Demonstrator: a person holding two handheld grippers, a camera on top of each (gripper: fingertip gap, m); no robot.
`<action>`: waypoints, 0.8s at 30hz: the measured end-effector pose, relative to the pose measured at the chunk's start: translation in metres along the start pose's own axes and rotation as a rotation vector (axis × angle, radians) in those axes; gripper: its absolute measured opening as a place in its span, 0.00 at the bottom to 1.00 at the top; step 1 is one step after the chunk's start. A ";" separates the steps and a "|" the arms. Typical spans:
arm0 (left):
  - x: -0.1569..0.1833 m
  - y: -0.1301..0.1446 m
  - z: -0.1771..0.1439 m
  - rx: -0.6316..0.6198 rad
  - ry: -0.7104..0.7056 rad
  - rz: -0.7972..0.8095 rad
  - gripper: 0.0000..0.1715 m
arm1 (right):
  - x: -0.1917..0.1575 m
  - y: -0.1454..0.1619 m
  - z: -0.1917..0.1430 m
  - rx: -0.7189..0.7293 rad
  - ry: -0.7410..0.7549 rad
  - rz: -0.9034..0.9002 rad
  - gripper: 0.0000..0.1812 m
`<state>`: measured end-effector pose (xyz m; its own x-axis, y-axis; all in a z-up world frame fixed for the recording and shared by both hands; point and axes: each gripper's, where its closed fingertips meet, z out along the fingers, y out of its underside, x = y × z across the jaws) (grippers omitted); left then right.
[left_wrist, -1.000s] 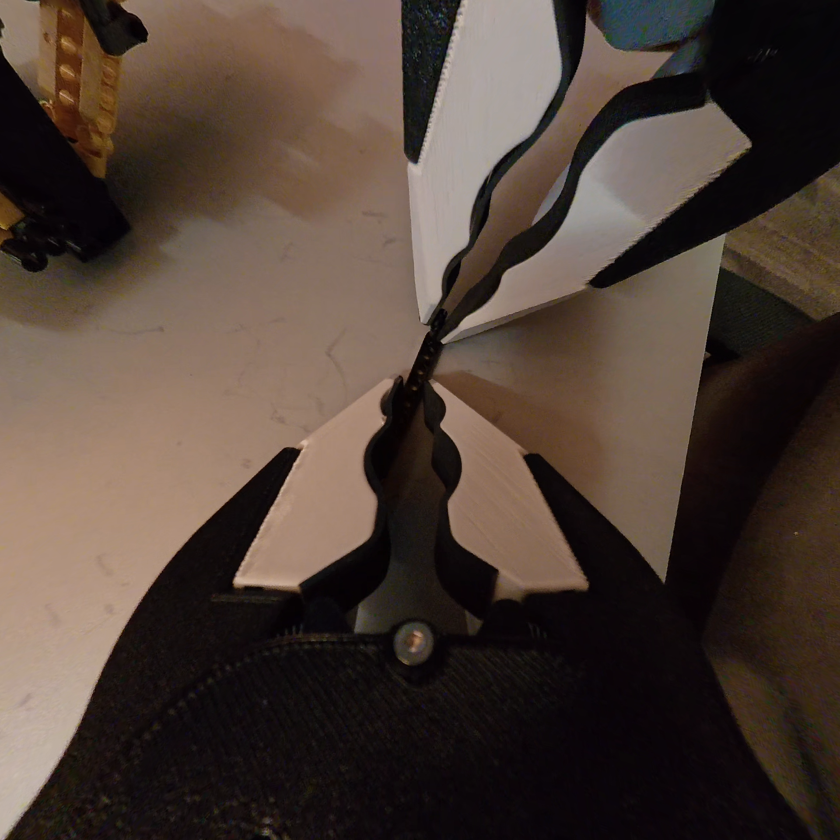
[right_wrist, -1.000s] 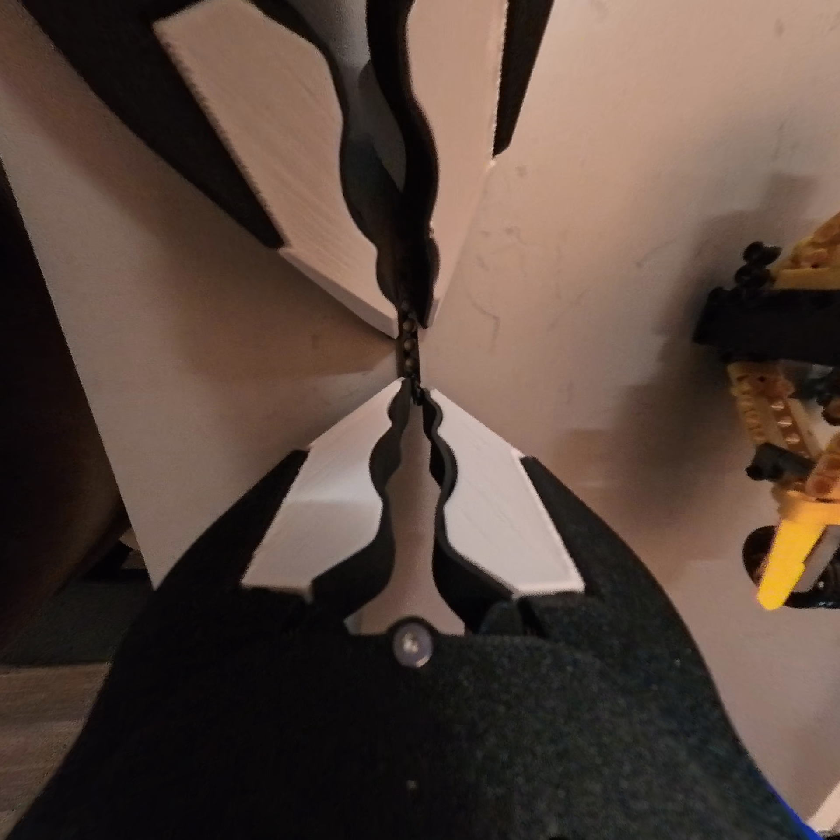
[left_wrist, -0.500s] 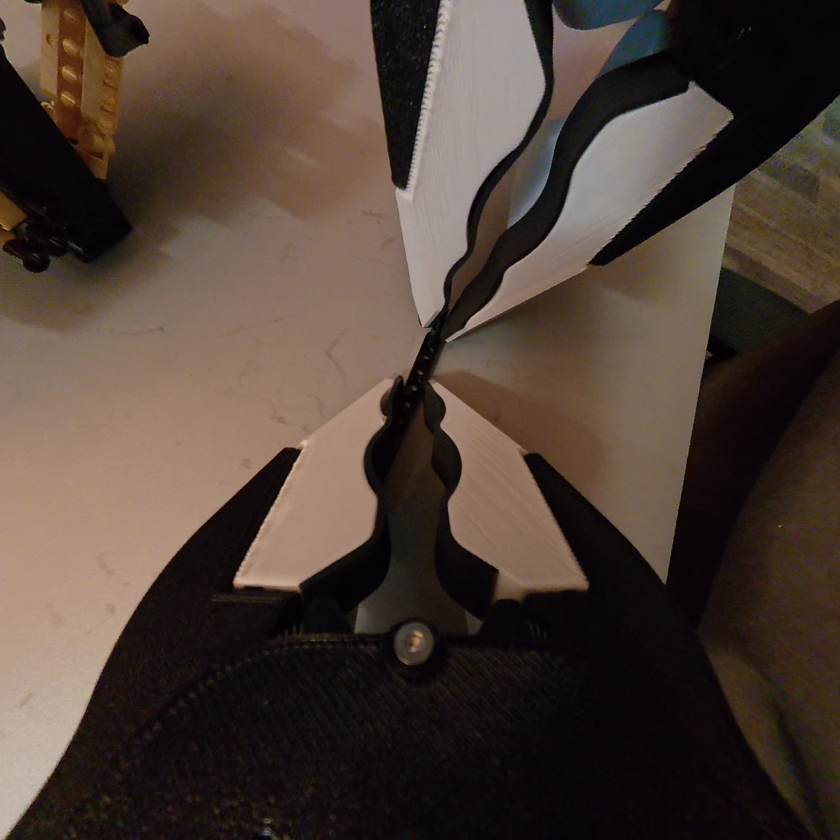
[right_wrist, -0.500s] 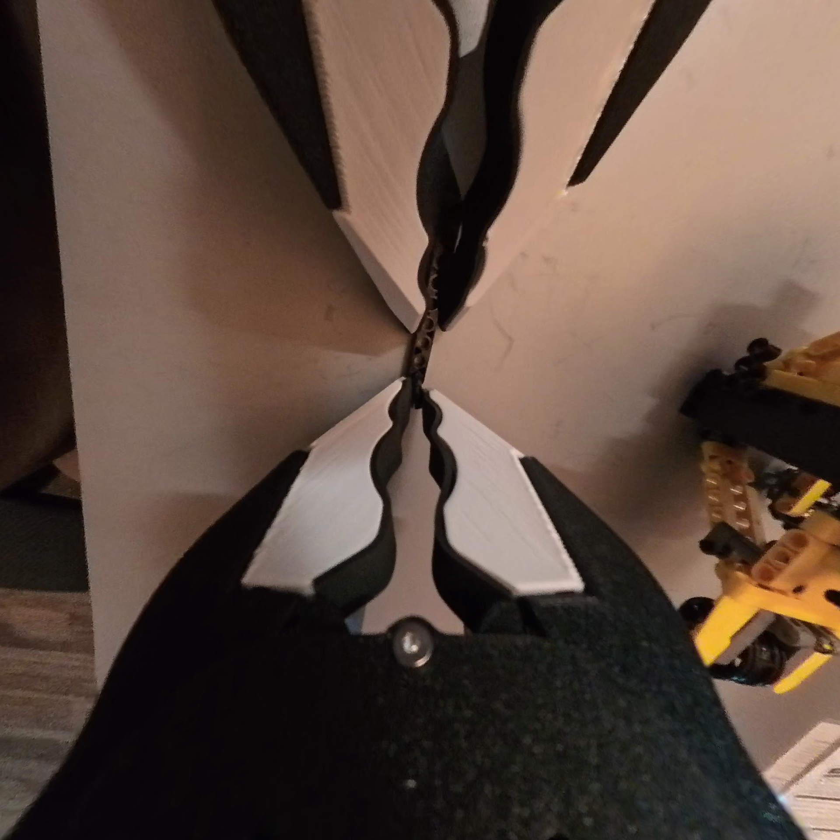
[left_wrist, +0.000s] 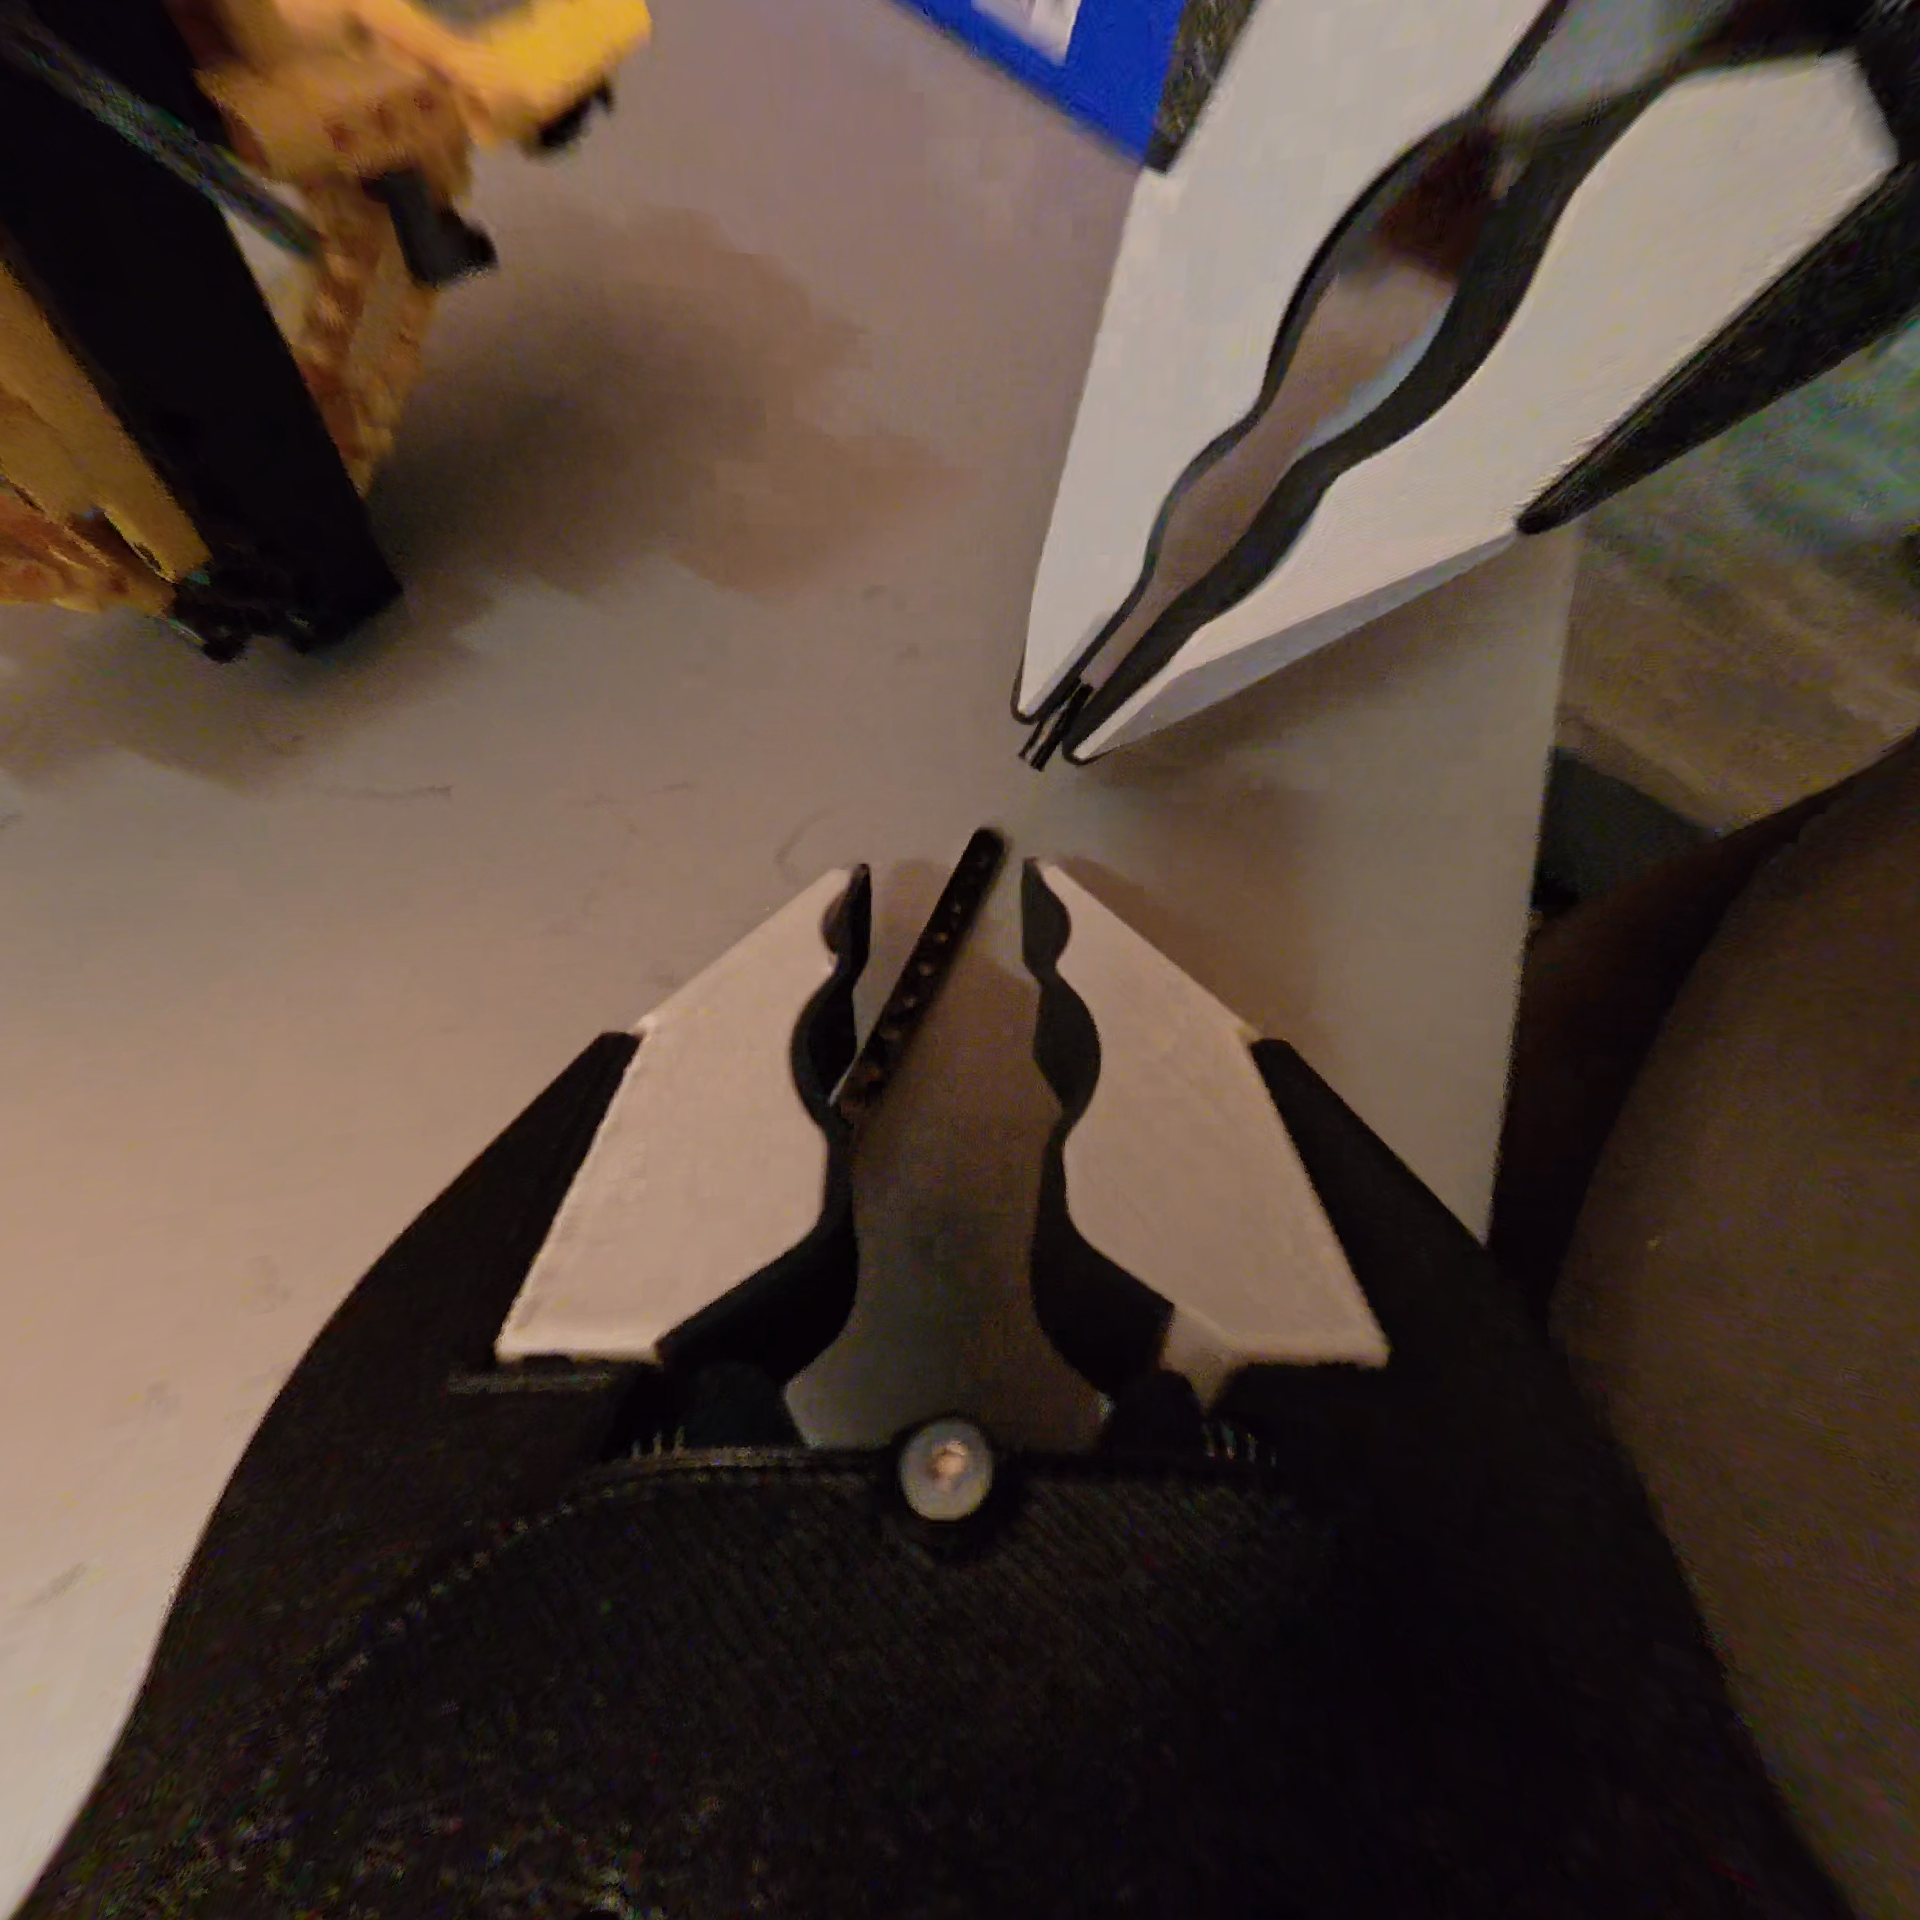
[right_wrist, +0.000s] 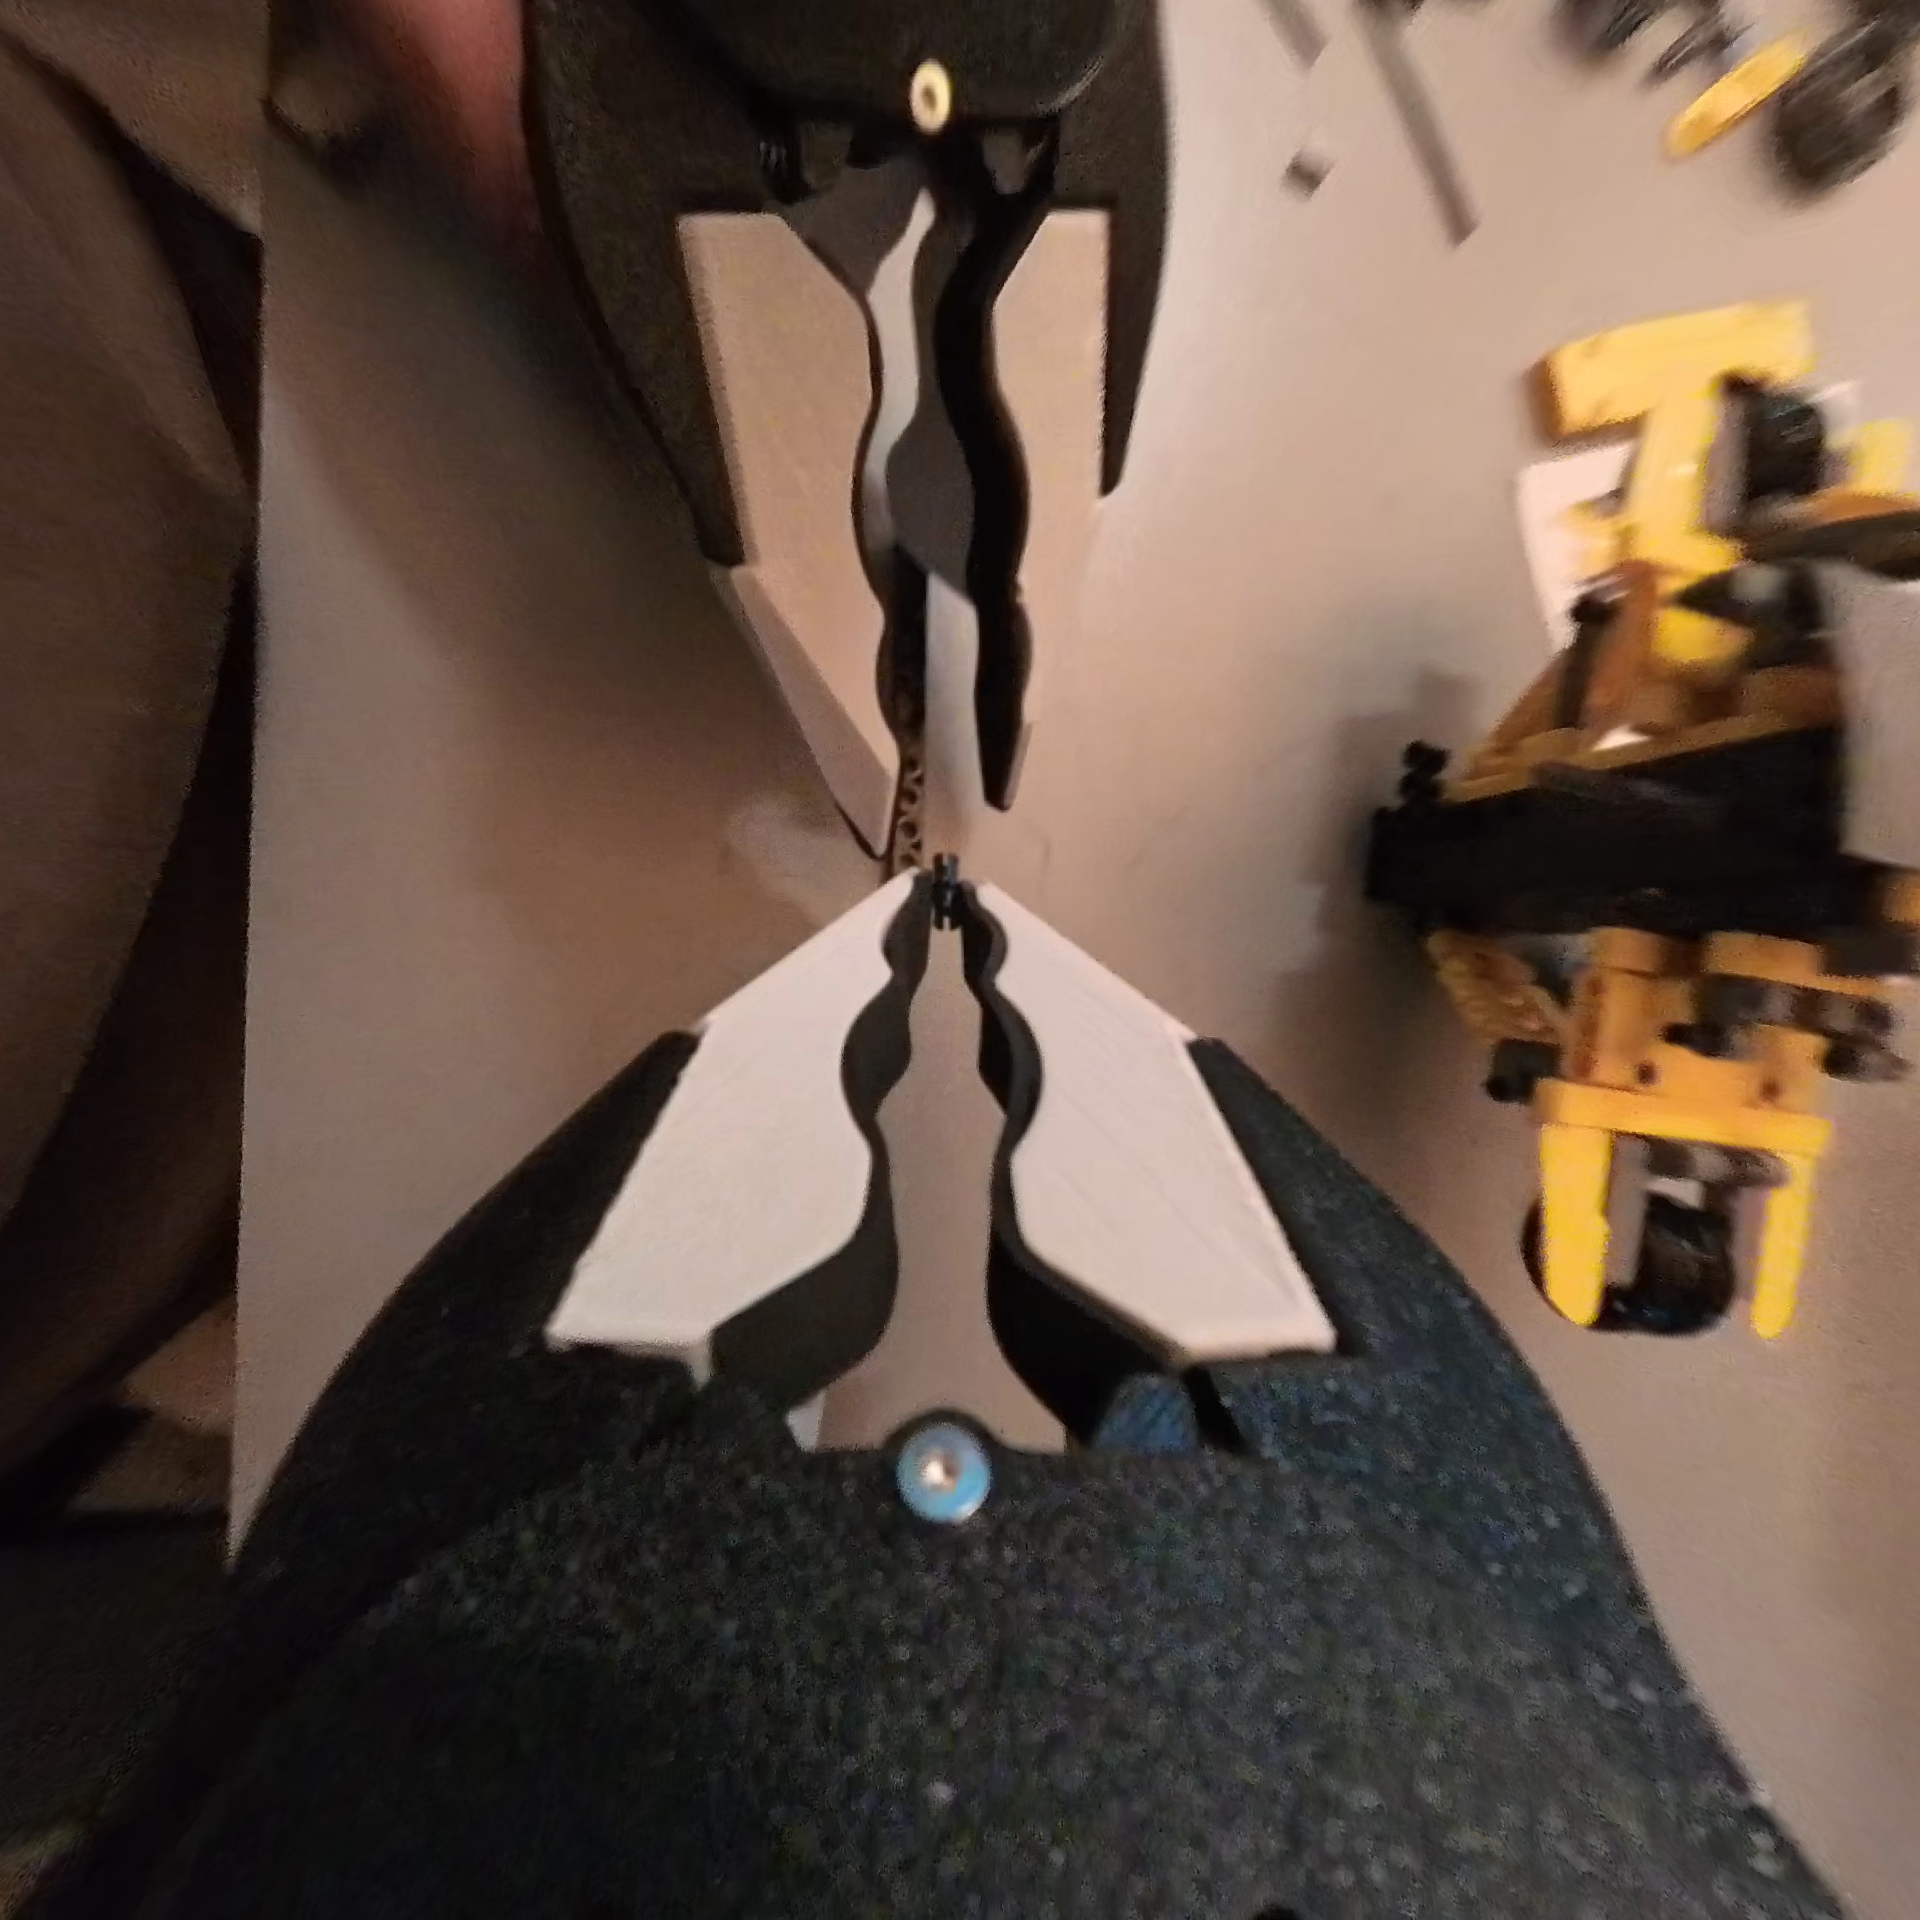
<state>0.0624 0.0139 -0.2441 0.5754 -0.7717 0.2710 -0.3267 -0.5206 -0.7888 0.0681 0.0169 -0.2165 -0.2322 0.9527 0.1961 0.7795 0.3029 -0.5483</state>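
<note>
now my left hand-held gripper (left_wrist: 943, 878) stands apart, and the thin black plastic beam with a row of holes (left_wrist: 923, 982) leans loose on its left finger above the pale tabletop (left_wrist: 623, 727). my right hand-held gripper (right_wrist: 943, 891) is pinched onto a tiny black pin (right_wrist: 943, 883). i judge both light, stiff and slippery; take the beam at its flat sides. a yellow and black brick vehicle (right_wrist: 1662, 831) is well apart.

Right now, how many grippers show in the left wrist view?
2. The left gripper sits bottom centre, open; the right gripper is upper right, shut on a small black pin.
</note>
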 end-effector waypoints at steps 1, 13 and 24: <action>0.005 -0.009 -0.005 0.064 0.047 -0.029 0.16 | 0.001 -0.005 -0.006 0.054 0.023 0.003 0.02; 0.056 -0.055 -0.048 0.369 0.660 -0.371 0.04 | -0.014 -0.040 -0.043 0.262 0.183 -0.188 0.03; 0.066 -0.066 -0.083 0.457 0.955 -0.447 0.01 | -0.020 -0.072 -0.058 0.435 0.119 -0.116 0.08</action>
<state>0.0598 -0.0332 -0.1278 -0.2957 -0.6152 0.7308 0.1784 -0.7872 -0.5904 0.0504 -0.0252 -0.1341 -0.2152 0.9102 0.3539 0.4303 0.4136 -0.8023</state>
